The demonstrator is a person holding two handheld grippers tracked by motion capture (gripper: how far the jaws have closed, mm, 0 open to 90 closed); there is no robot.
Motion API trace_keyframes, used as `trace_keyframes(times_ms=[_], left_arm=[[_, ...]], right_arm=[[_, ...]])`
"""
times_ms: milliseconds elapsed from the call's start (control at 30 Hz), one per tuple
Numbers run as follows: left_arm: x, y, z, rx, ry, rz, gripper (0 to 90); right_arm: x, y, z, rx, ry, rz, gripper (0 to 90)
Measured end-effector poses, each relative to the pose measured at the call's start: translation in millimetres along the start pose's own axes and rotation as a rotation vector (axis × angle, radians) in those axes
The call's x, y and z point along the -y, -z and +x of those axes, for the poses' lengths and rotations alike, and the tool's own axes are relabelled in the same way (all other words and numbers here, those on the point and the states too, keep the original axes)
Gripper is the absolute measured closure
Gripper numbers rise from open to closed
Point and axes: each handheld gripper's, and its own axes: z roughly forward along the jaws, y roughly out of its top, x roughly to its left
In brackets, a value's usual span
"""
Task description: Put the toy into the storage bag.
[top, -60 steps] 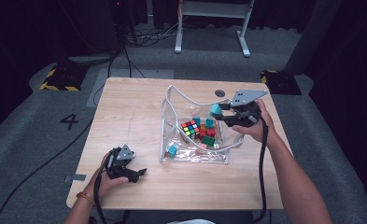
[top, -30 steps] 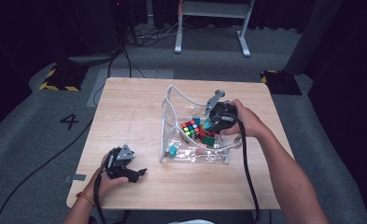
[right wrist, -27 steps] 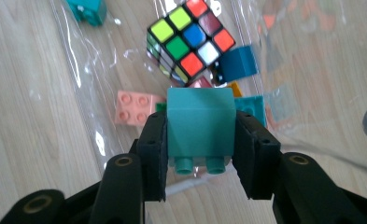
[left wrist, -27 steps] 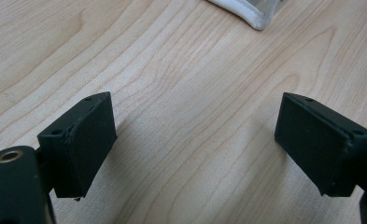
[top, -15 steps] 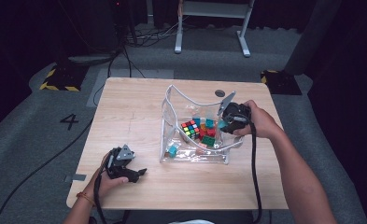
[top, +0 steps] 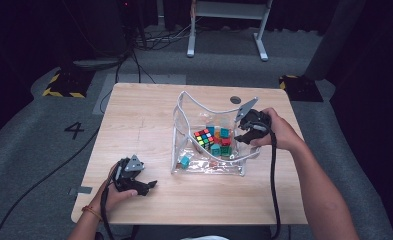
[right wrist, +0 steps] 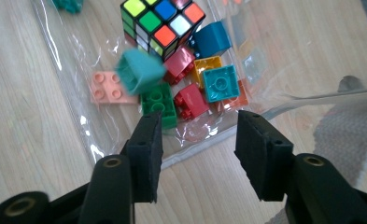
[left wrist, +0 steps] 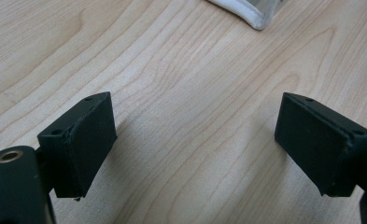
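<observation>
Right hand-held gripper (right wrist: 197, 154) jaws just opening, empty; teal block (right wrist: 139, 72) is dropping into clear bag (top: 184, 112) beside cube (right wrist: 162, 23). Left hand-held gripper (left wrist: 195, 140) sitting open, empty.

Puzzle cube (top: 204, 137), bricks (top: 222, 145) inside pouch (top: 184, 107), mid-table (top: 134, 115).

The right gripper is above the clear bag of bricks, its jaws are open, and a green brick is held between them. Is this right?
Not quite. In the right gripper view the right gripper is open above the clear bag, but its jaws hold nothing; they have just been opening. The green brick lies in the bag.
</observation>
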Motion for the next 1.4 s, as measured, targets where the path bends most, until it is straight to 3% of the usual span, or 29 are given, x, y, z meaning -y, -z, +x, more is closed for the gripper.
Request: trace_keyframes(times_ms=[367,600,733,867,1400], left_arm=[[0.0,-0.1,-0.1,0.002,0.001,0.000,12.7],[0.0,0.0,0.0,0.000,0.000,0.000,12.7],[0.0,-0.1,-0.1,0.002,0.002,0.000,12.7],[0.0,0.1,0.0,-0.001,0.000,0.000,12.7],[-0.1,-0.5,-0.4,0.005,0.008,0.001,12.6]], right_arm=[[10.5,20.8,1.2,0.079,-0.058,-0.182,33.3],[24.0,39.7,7.8,0.139,-0.137,-0.296,30.7],[36.6,50.7,11.1,0.174,-0.158,-0.350,30.2],[47.7,59.1,15.2,0.191,-0.162,-0.394,30.2],[94.7,83.1,39.2,0.229,-0.254,-0.525,29.1]])
